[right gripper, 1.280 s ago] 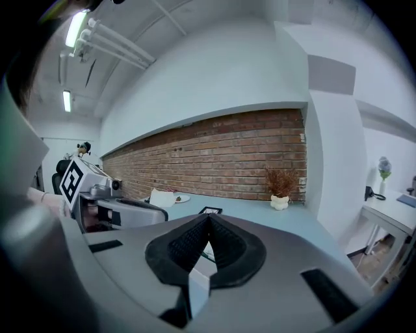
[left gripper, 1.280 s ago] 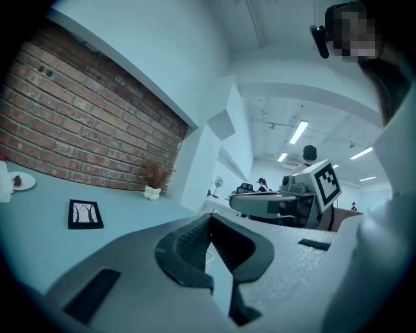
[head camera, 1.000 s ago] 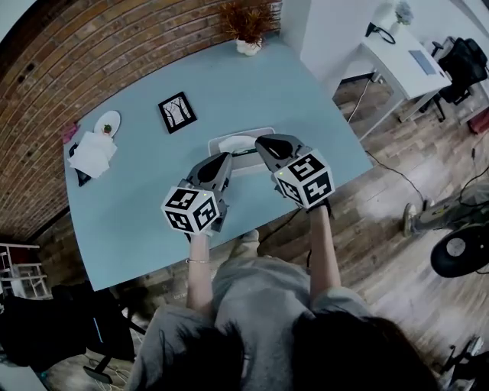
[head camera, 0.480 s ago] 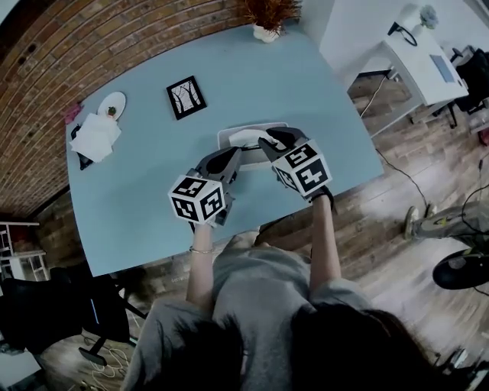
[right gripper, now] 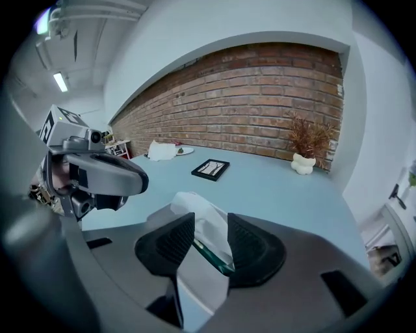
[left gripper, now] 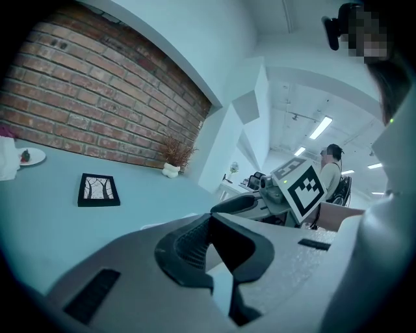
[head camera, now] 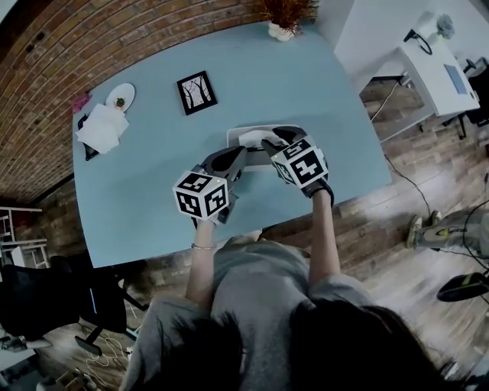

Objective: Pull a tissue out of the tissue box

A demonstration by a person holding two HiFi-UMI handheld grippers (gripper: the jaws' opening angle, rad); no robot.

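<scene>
The pale tissue box (head camera: 246,132) lies flat on the blue table (head camera: 145,191), near its front edge. My right gripper (head camera: 269,145) hangs over the box's slot, pointing steeply down. In the right gripper view its jaws (right gripper: 209,222) are opening, and the upstanding white tissue (right gripper: 196,207) stands between the pads with a little room on either side. My left gripper (head camera: 238,155) is at the box's near left corner, fingers together and nothing between them (left gripper: 211,224). Whether it touches the box is hidden.
A small black picture frame (head camera: 196,92) lies behind the box. At the table's left end are a plate (head camera: 120,97) and a pile of white paper (head camera: 99,128). A potted plant (head camera: 284,19) stands at the far edge. A white desk (head camera: 443,69) stands to the right.
Both grippers have sunk toward the tissue box, the right one further, and now sits over the slot. The head view has shifted a little.
</scene>
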